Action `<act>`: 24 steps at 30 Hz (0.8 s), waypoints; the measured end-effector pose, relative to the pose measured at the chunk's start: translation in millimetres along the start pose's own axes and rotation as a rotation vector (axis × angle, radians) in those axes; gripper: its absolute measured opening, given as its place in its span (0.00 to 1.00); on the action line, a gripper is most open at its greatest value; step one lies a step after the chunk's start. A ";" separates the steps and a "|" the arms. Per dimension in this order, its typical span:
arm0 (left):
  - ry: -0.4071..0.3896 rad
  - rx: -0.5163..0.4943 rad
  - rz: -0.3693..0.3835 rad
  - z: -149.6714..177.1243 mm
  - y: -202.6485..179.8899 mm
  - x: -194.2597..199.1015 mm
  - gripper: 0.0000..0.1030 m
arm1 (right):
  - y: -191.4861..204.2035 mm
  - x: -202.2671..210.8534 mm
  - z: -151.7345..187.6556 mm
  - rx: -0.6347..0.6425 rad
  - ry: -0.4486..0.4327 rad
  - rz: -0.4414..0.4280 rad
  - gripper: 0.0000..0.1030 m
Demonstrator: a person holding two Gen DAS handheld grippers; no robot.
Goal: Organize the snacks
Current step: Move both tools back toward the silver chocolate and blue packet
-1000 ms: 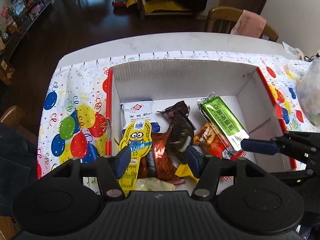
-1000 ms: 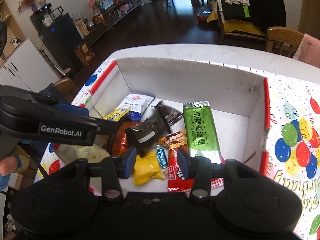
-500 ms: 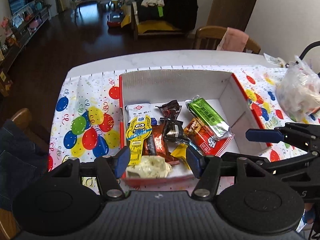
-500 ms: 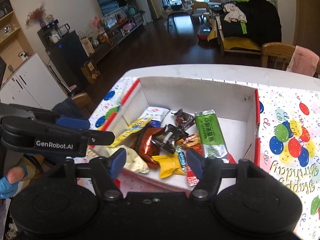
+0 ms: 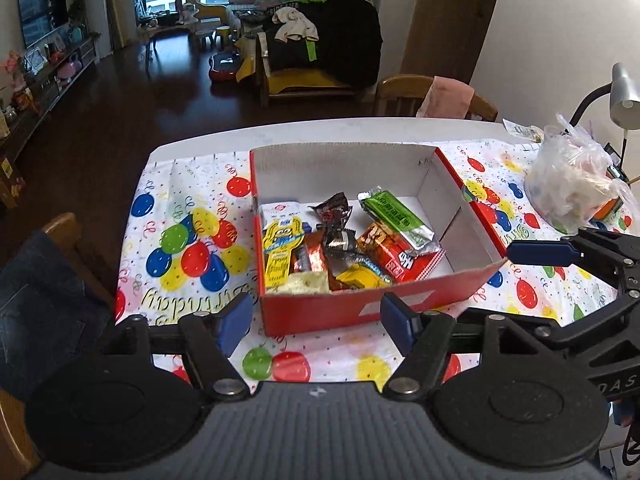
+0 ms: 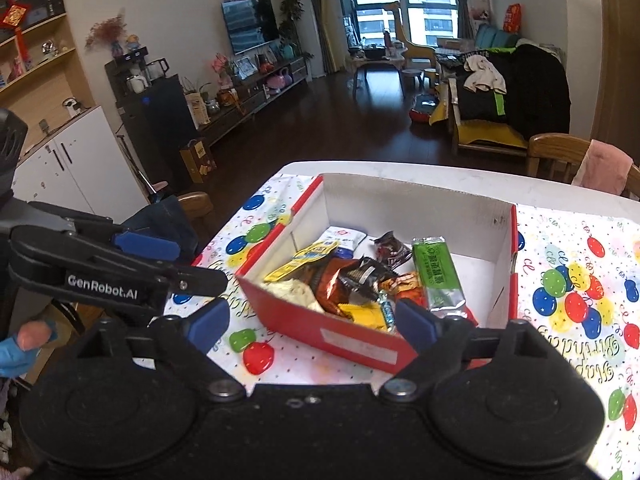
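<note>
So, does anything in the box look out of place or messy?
Yes. The snacks in the red box lie in a loose heap toward its left and near side, overlapping at angles. The green bar rests tilted across a red packet. Nothing has spilled onto the tablecloth.

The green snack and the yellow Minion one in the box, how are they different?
The green snack is a shiny, plain rectangular bar; the yellow Minion snack is a flat cut-out shape with a cartoon face. The green snack lies near the middle of the red box; the yellow Minion snack lies by its left wall. Both are long and lie atop other snacks.
</note>
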State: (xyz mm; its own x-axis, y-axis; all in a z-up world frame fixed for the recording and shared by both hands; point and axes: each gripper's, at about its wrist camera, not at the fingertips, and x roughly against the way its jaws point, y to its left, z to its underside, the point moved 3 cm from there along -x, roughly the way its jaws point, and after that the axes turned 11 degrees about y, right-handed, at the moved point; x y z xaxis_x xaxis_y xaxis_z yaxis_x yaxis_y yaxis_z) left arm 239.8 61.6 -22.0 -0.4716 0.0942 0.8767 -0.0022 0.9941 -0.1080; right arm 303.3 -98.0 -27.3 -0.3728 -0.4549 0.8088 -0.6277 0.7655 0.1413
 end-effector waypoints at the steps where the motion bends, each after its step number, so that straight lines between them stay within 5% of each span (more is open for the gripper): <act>1: -0.002 0.002 -0.003 5.0 0.3 1.6 0.70 | 1.2 0.4 3.4 0.005 -0.001 0.002 0.91; 12: -0.018 0.029 -0.028 48.5 11.0 -0.1 0.77 | 10.2 -13.8 43.1 0.073 0.053 -0.008 0.99; 24: 0.069 0.139 -0.001 94.0 20.2 -25.7 0.77 | 31.6 -69.0 93.3 0.386 0.248 -0.067 0.99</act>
State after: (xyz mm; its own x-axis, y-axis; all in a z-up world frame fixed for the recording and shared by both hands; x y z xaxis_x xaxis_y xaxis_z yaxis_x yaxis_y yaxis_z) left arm 169.0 74.3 -90.8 -0.4101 0.1010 0.9064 -0.1270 0.9779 -0.1664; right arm 245.4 -84.9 -131.9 -0.1779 -0.3392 0.9238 -0.8708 0.4915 0.0128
